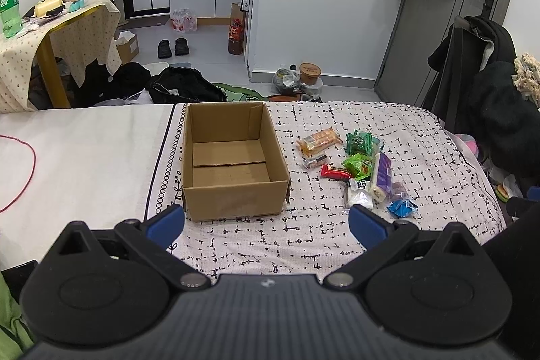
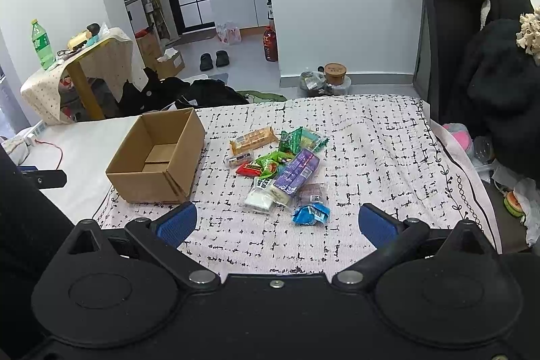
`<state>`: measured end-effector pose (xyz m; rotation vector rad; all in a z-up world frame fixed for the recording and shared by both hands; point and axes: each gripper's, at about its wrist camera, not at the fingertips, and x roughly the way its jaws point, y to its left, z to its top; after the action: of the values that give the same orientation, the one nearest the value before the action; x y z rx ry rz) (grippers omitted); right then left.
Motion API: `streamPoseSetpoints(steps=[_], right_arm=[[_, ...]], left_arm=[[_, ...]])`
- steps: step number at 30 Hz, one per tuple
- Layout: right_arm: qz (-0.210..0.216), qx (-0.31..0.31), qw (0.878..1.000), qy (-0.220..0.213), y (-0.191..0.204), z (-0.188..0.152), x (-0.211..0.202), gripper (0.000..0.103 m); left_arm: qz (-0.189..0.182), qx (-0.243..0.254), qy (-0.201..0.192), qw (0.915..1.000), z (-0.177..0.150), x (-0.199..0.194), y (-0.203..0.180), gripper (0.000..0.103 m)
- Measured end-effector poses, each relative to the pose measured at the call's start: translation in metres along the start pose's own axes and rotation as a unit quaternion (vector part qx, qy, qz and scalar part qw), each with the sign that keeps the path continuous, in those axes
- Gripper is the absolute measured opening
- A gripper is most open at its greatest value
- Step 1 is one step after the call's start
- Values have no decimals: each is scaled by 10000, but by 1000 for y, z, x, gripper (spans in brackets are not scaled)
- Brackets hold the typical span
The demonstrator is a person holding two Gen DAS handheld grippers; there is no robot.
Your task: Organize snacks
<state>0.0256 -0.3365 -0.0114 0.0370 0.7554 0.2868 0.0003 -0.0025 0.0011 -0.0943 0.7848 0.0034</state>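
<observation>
Both claws, left [image 1: 266, 221] and right [image 2: 276, 223], gape empty, snacks [image 2: 280, 171] just ahead.

On the bed [image 1: 101, 157] stands an open cardboard box [image 1: 233, 191]. The pile of snack packets [image 1: 357, 171] lies at its three o'clock, a little apart. In the right wrist view the biscuit packet [image 2: 253, 139] sits at the pile's eleven o'clock — nearest the box — and a small pouch [image 2: 310, 214] at its six o'clock, apart from the rest. Beyond the bed, at ten o'clock, a cloth-covered table [image 2: 101, 56] bears a bottle [image 2: 42, 44].
</observation>
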Motion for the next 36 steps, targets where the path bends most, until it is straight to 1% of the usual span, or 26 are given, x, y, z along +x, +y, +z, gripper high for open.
streamPoseSetpoints(steps=[21, 29, 36], right_arm=[[-41, 43, 10000, 31, -4, 0, 4, 103], [-31, 120, 9999, 52, -11, -3, 11, 103], [-135, 196, 9997, 113, -19, -6, 21, 103]], left_arm=[[-98, 55, 41, 9999, -1, 11, -3, 103], [-245, 9, 73, 9997, 1, 26, -9, 103], [-344, 217, 111, 9991, 6, 48, -15, 103]])
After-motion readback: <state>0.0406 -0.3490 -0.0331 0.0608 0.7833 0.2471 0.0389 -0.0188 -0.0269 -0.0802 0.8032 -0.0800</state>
